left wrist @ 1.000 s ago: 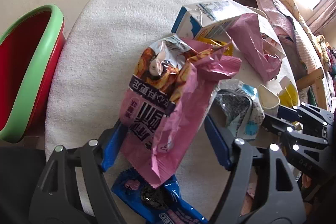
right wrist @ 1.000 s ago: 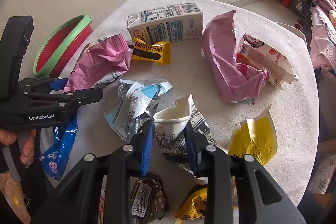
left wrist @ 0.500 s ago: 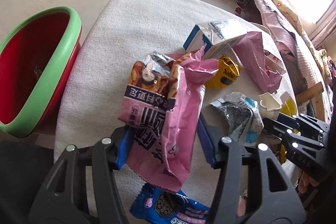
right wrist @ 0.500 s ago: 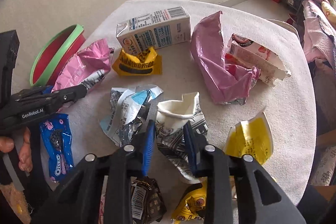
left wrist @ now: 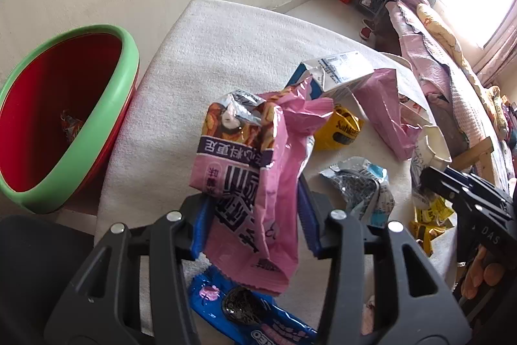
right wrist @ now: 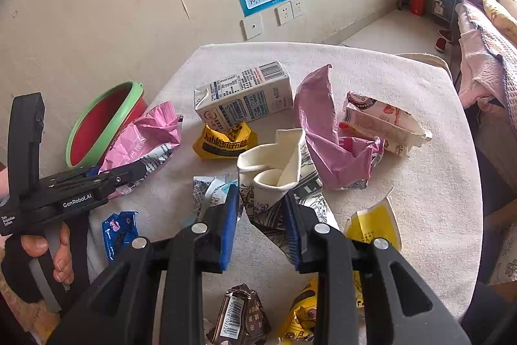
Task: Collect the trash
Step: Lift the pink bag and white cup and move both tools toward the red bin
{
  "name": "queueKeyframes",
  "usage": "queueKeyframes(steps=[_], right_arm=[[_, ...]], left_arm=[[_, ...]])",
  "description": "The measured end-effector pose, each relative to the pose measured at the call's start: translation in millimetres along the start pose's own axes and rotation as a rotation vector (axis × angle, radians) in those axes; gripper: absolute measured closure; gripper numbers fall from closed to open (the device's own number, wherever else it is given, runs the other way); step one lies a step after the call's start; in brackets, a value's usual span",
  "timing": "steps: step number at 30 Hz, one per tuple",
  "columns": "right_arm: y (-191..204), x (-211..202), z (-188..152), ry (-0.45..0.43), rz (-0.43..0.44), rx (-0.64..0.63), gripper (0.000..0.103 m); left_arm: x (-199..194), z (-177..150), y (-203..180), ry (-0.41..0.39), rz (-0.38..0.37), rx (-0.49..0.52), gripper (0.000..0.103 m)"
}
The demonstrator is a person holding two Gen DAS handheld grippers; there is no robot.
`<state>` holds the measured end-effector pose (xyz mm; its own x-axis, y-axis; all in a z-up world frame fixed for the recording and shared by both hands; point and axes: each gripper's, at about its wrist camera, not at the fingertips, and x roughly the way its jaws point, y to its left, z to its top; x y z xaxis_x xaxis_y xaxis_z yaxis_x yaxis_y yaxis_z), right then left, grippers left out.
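Note:
My left gripper (left wrist: 255,215) is shut on a pink snack bag (left wrist: 248,170) and holds it above the white table (left wrist: 226,54); the bag also shows in the right wrist view (right wrist: 142,138). The red bin with a green rim (left wrist: 48,115) stands off the table's left edge, some trash inside. My right gripper (right wrist: 263,215) is shut on a crushed paper cup (right wrist: 274,173) and holds it above the table.
On the table lie a milk carton (right wrist: 242,99), a yellow wrapper (right wrist: 226,141), a crumpled pink bag (right wrist: 326,131), a strawberry carton (right wrist: 384,125), a silver-blue wrapper (left wrist: 362,186), a blue Oreo pack (left wrist: 245,309), and yellow (right wrist: 374,228) and brown (right wrist: 239,316) wrappers.
Both grippers have risen. The pink bag and the paper cup have come up off the table. The left gripper has drawn back, and more of the red bin shows.

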<state>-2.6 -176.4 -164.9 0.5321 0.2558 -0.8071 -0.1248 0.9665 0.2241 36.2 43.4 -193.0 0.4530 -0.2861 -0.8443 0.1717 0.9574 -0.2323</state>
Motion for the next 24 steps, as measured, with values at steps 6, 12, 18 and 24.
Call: queueKeyframes(steps=[6,12,18,24], right_arm=[[0,-6,2,-0.03,0.008,0.006,0.076],[2,-10,3,-0.045,0.01,0.006,0.076],[-2,-7,3,-0.043,0.02,0.02,0.076],[-3,-3,2,-0.037,0.037,0.03,0.076]], left_arm=[[-4,-1,-2,-0.005,-0.002,0.013,0.059],[5,-2,-1,0.04,0.005,0.002,0.057],[10,-2,1,0.05,0.002,-0.015,0.044],[23,-3,4,0.094,0.001,-0.025,0.053]])
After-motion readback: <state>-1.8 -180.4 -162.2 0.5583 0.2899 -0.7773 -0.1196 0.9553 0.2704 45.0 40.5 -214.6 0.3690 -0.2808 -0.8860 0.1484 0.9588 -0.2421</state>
